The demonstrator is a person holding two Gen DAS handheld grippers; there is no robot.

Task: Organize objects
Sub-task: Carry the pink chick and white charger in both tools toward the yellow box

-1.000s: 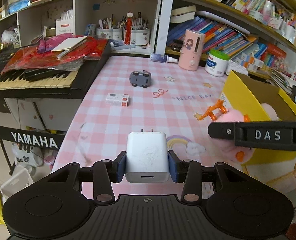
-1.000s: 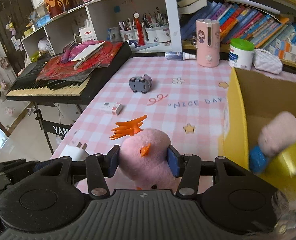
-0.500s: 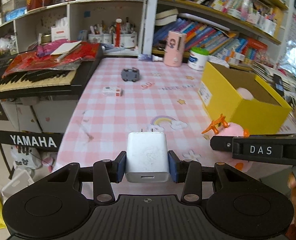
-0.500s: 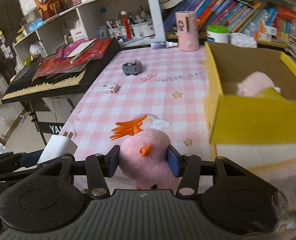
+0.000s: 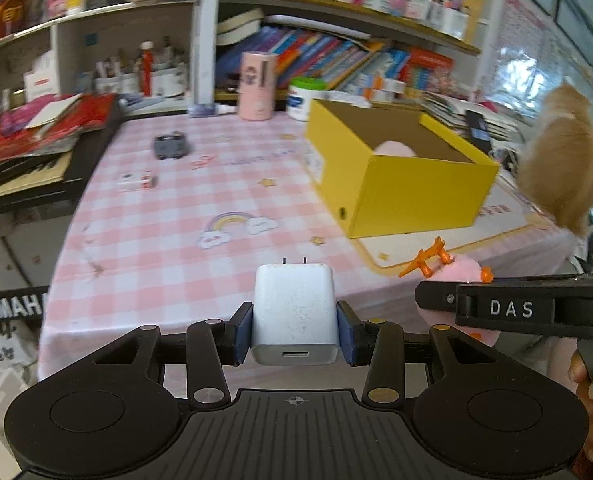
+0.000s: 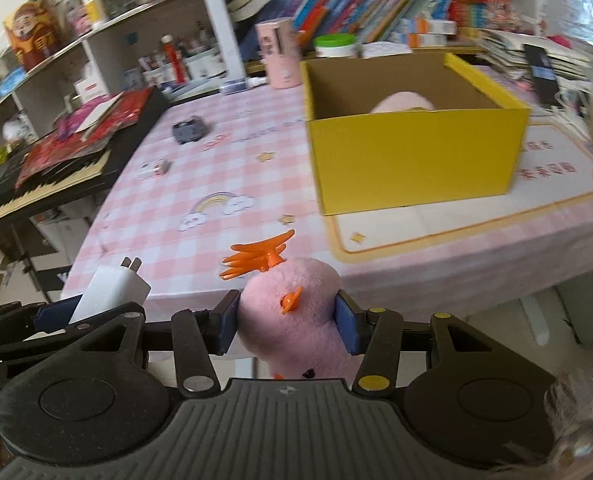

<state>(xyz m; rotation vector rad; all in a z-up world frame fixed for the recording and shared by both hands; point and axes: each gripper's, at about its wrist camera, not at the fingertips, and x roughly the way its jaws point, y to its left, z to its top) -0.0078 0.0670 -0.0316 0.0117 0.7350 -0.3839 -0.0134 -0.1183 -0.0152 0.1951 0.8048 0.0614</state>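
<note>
The left gripper (image 5: pixel 294 326) is clamping a white charger (image 5: pixel 294 312); the right gripper (image 6: pixel 287 326) is squeezing a pink plush toy (image 6: pixel 292 312) — both near the table edge. Each load should clear the yellow box (image 6: pixel 412 156) rim before release.

A table (image 5: pixel 168 240) under a pink checked cloth printed with a rainbow and stars fills the middle. Along its far edge stand shelves (image 5: pixel 336 4) crammed with bright books (image 5: pixel 296 56), and white cubbies (image 5: pixel 108 40) holding pen pots. At the left edge sits a keyboard (image 6: pixel 36 184) (a Yamaha) heaped with red papers. Daylight glares at the right.
</note>
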